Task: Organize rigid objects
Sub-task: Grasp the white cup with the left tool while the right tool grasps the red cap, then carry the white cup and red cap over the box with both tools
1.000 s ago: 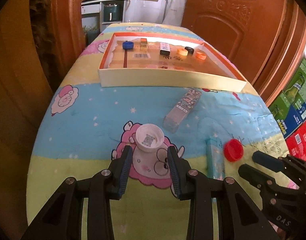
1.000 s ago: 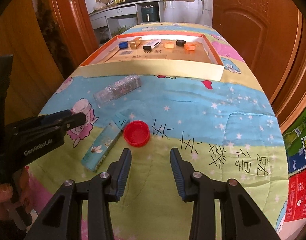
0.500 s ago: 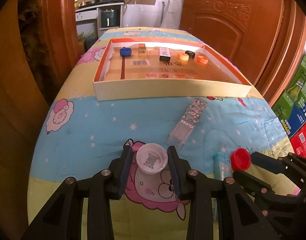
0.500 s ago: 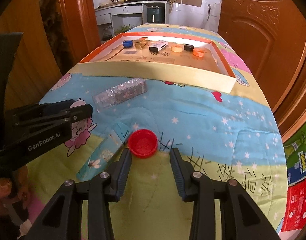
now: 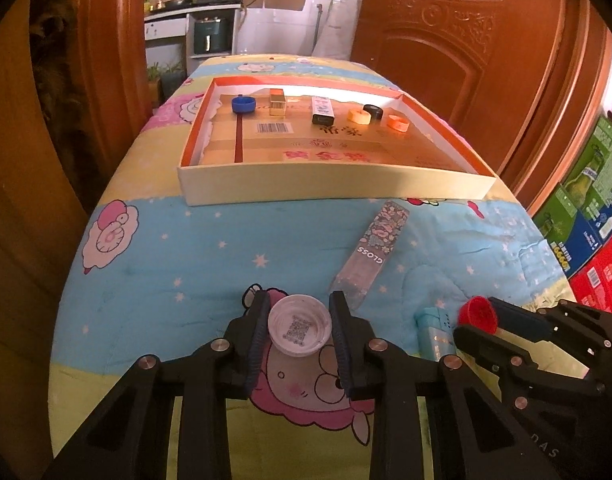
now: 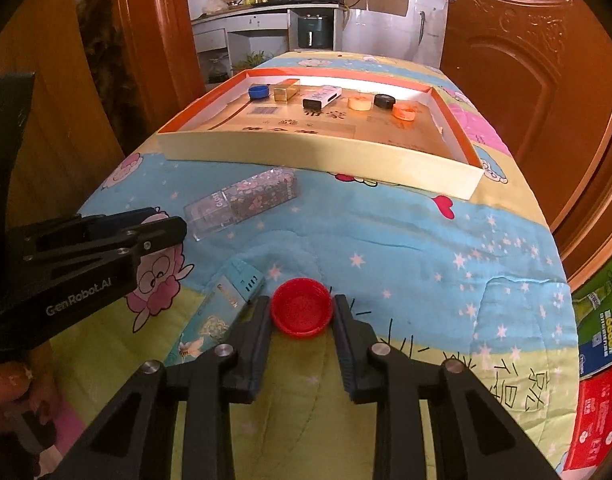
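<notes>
A white bottle cap (image 5: 299,330) lies open side up on the cartoon bedspread, between the fingers of my left gripper (image 5: 299,312). The jaws are closing and the pads touch its rim. A red cap (image 6: 301,314) sits the same way in my right gripper (image 6: 301,308), whose jaws are also closing and press on its sides. Farther back stands a shallow cardboard tray (image 5: 330,190) holding a blue cap (image 5: 243,104), a gold block, a black-and-white box and some orange and black caps.
A clear glitter gloss tube (image 5: 372,258) lies between the caps and the tray. A light blue carton (image 6: 233,296) rests just left of the red cap. Stacked drink crates (image 5: 586,240) stand off the table's right edge, with wooden doors around.
Both grippers moved forward until each cap came between the fingers, and both pairs of jaws narrowed onto the caps. The red cap now sits between the right fingers.
</notes>
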`<state>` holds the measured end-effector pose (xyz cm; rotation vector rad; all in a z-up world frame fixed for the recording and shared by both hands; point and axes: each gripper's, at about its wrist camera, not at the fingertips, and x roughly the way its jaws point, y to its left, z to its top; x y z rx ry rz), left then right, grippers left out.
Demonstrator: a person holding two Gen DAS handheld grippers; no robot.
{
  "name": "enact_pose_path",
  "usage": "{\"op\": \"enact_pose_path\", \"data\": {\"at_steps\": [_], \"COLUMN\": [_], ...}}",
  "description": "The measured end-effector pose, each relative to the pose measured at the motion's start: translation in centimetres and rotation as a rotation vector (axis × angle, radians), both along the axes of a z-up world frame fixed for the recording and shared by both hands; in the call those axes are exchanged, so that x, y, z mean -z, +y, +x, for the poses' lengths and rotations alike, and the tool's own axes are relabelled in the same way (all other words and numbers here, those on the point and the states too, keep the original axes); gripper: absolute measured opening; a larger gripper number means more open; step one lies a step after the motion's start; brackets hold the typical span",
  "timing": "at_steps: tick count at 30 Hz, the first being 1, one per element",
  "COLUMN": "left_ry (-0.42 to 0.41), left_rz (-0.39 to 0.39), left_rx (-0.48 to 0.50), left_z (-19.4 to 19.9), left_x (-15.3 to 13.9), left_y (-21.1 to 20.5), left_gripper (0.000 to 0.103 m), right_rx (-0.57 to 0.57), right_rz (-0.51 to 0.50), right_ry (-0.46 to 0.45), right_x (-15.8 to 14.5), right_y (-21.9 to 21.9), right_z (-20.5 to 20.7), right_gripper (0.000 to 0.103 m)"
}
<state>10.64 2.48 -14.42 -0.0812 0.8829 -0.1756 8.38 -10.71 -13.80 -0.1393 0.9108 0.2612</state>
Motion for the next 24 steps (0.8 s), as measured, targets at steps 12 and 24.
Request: {"op": "enact_pose_path", "data": {"at_steps": [12,24], "left_ry": [-0.031,-0.076], "left_rz": [0.007,0.01], "left_rx": [-0.018,-0.014], "left_z": [-1.0,-1.8], "left_x": [-1.2,-3.3], "left_y": [0.3,-0.2], "left_gripper": [0.031,0.031], "right_rx": [0.01,0.019], "right_rz": [0.012,0.017], "right_ry": [-0.01,-0.056], "right_x": [-0.7,-2.5], "right_y": [-0.5,-1.1], "right_z": [-0.7,-1.5], "right_gripper": [0.03,0.03]}}
